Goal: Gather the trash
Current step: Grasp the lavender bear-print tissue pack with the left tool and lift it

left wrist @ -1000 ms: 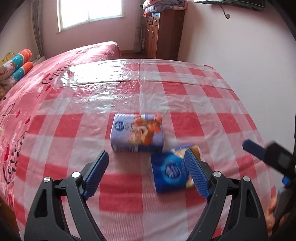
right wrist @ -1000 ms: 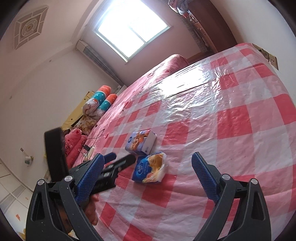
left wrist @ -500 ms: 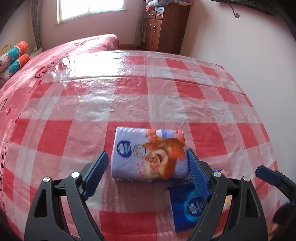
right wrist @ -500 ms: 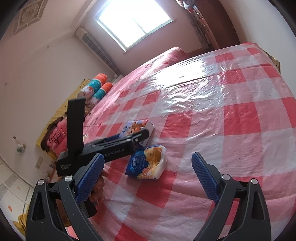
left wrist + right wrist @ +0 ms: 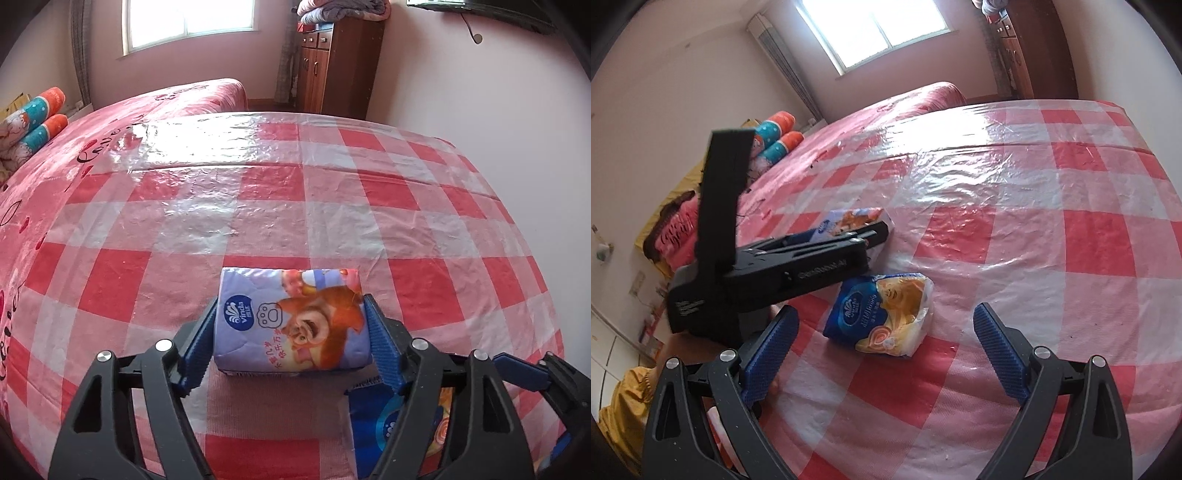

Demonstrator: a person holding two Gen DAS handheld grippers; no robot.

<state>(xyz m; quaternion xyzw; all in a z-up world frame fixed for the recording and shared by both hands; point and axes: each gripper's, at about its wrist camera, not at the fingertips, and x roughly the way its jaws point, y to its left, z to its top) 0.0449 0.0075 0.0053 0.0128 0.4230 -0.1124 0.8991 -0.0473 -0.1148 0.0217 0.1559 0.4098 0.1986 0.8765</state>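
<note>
A purple tissue pack point(image 5: 291, 325) with a cartoon bear lies on the checked table. My left gripper point(image 5: 291, 304) straddles it and its jaws are closing, with the blue pads touching both ends of the pack. From the right wrist, that gripper's black body point(image 5: 798, 266) reaches over the same purple pack point(image 5: 849, 218). A blue and orange tissue pack point(image 5: 875, 314) lies just beyond my right gripper point(image 5: 886, 321), which is open and holds nothing. In the left wrist view the blue pack point(image 5: 373, 424) shows partly behind the right finger.
The table wears a red and white checked plastic cloth point(image 5: 295, 206). A pink bed point(image 5: 110, 122) with rolled pillows point(image 5: 33, 118) adjoins it on the left. A wooden cabinet point(image 5: 332, 62) stands at the back; a wall runs along the right.
My left gripper moved forward over the purple pack and its jaws narrowed onto it. My right gripper drew nearer to the blue pack and rolled toward level.
</note>
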